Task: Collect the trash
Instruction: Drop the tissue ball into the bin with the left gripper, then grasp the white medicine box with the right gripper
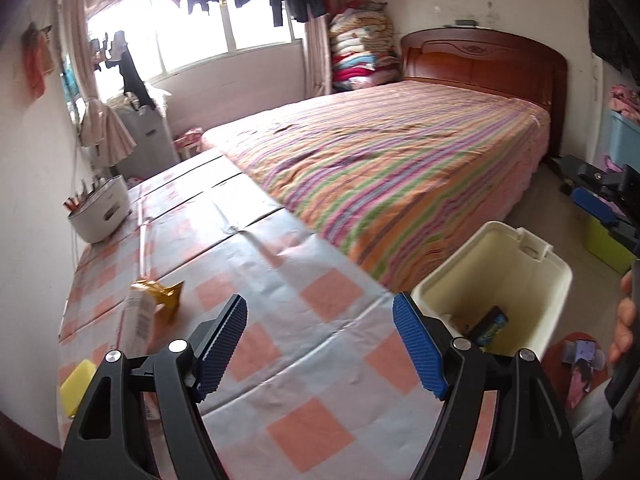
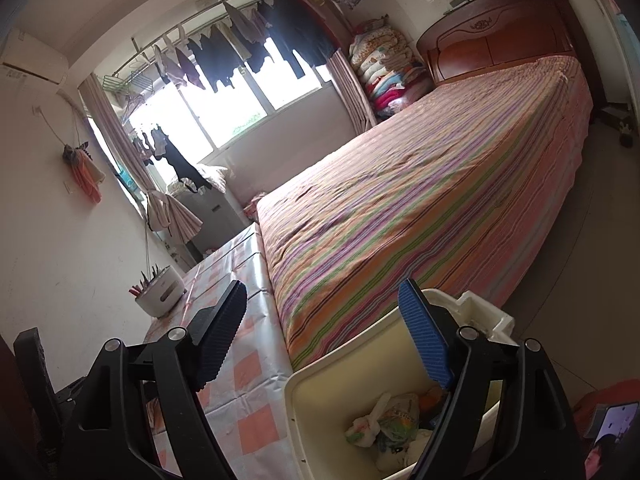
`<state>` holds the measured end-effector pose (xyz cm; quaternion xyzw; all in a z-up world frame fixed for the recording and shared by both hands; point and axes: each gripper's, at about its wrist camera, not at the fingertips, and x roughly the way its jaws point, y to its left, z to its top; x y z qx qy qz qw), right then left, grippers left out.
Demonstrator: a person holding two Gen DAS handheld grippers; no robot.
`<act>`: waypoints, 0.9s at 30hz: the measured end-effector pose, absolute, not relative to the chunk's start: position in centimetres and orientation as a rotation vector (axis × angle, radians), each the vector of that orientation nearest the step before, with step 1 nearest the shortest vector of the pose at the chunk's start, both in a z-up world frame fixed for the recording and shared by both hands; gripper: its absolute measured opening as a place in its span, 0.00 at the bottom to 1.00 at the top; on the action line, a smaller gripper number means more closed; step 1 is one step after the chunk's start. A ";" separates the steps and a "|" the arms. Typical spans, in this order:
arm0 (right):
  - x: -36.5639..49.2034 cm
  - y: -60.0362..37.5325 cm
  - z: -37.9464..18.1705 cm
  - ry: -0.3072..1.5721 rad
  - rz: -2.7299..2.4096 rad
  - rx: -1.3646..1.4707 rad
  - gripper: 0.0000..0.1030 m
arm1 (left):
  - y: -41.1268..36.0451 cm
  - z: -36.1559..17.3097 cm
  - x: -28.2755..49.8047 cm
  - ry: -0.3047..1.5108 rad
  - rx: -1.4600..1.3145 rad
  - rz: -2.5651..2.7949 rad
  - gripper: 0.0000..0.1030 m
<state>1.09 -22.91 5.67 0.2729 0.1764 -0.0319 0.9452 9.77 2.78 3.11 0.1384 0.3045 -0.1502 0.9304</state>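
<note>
A long table (image 1: 280,280) under a glossy pink-and-grey checked cloth runs along the wall, its far side pressed against the bed (image 1: 400,168). On the cloth lie a crumpled gold wrapper (image 1: 166,294), a pale tube-like packet (image 1: 138,320) touching it, a yellow sponge (image 1: 78,386) at the near edge and a white tub (image 1: 100,214) of utensils farther back. The striped bedsheet is bare.

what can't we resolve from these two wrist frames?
- Gold wrapper and white packet, left wrist view: motion-blurred, print unreadable.
- Yellow block, left wrist view: partly behind the left tongs, identity unclear.
- Bin contents, right wrist view: crumpled bags partly covered by the right tongs.
- Phone, right wrist view: cut by the frame edge.
</note>
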 end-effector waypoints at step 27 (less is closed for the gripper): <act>17.3 1.9 -0.3 0.924 0.744 0.727 0.82 | 29.9 3.9 8.2 0.661 -0.025 0.188 0.71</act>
